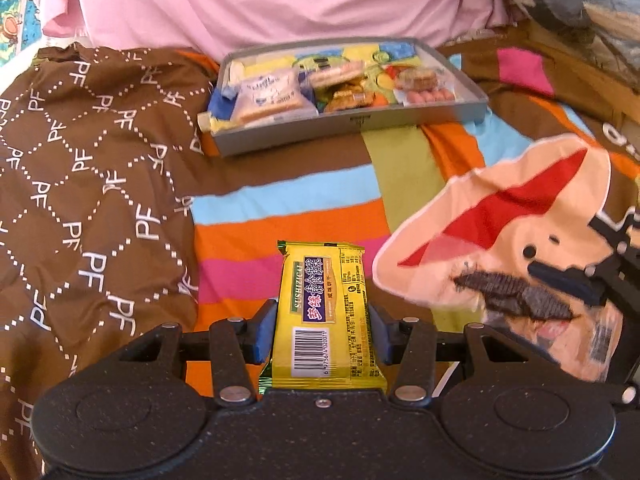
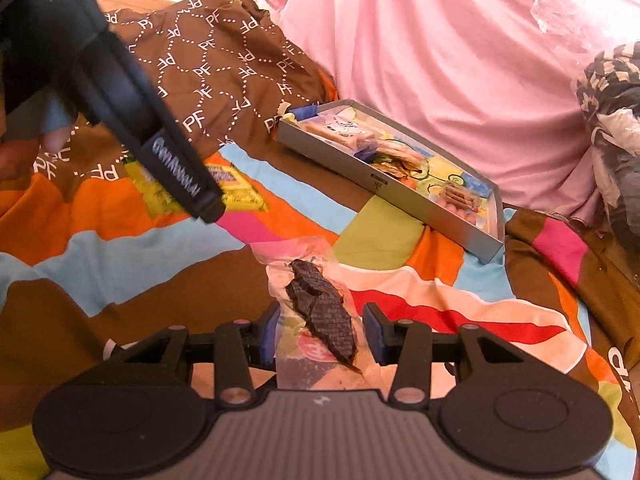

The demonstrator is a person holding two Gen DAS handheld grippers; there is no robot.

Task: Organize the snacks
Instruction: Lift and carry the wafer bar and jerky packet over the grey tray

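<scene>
- Yellow biscuit packet (image 1: 326, 316) sits between my left gripper's (image 1: 322, 330) blue pads, which press its sides, above the striped bedspread (image 1: 304, 196).
- My right gripper (image 2: 320, 330) is partly open around a clear packet of dark jerky (image 2: 320, 308); I cannot tell if the pads touch it.
- The grey tray (image 1: 352, 124) lies further back on the bedspread, already holding several snacks, against pink cloth (image 1: 256, 0).

Bright stripes and brown prints around a grey tray

Beside the grey tray (image 1: 352, 130), the bedspread (image 1: 288, 216) runs in orange, sky-blue, pink, green and brown stripes; left of it lies brown cloth (image 1: 92, 184) with white dotted diamonds and "PF" letters; behind it, plain pink fabric (image 1: 256, 4); nearer, a yellow packet (image 1: 326, 312) with a purple label.
</scene>
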